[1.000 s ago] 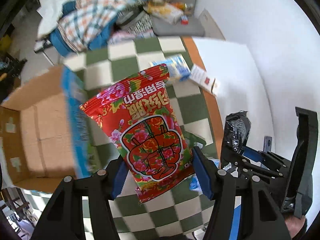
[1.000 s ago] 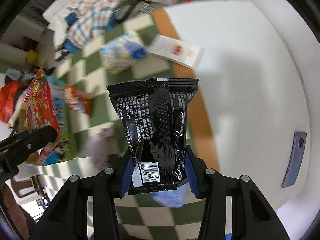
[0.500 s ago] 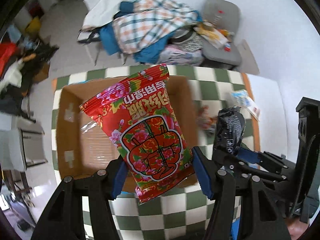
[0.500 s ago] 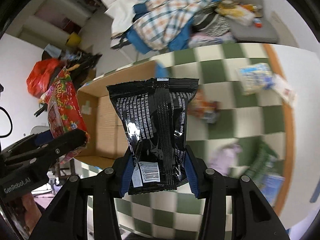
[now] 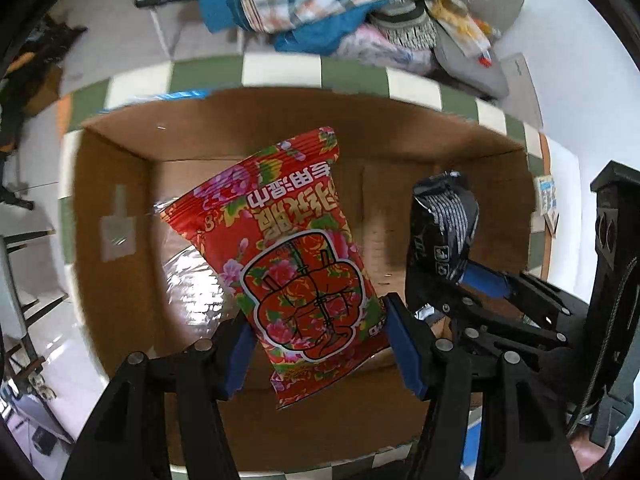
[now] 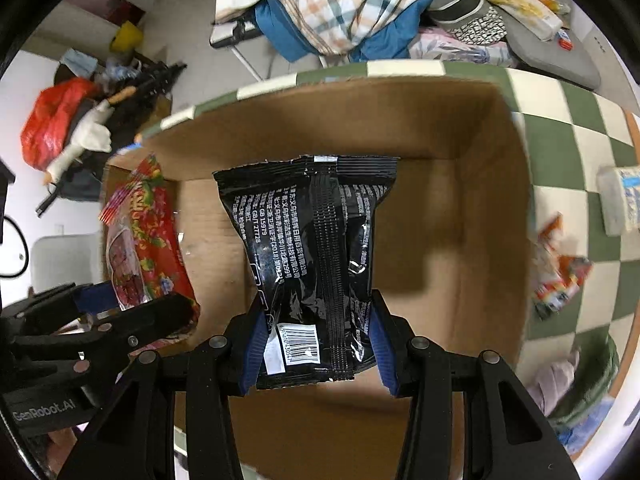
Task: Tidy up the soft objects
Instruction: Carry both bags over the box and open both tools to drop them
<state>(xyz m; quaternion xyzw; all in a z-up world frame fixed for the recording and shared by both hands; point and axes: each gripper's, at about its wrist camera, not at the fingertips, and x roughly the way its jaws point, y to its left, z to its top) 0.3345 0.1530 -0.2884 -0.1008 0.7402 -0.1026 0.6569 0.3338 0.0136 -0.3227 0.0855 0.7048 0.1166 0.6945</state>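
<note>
Both tongs grip packets above the open cardboard box [image 5: 120, 184]: left gripper [image 5: 316, 344] clamps the red floral packet [image 5: 292, 256], right gripper [image 6: 318, 344] the black packet [image 6: 312, 248]. Each packet's lower edge hides behind blue pads; the box floor is partly blurred.

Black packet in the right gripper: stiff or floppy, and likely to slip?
The black packet stands upright above the right gripper without drooping, so probably puffy and light. Its glossy film looks slippery. The pads pinch only its lower end, so it may slide if jolted.
</note>
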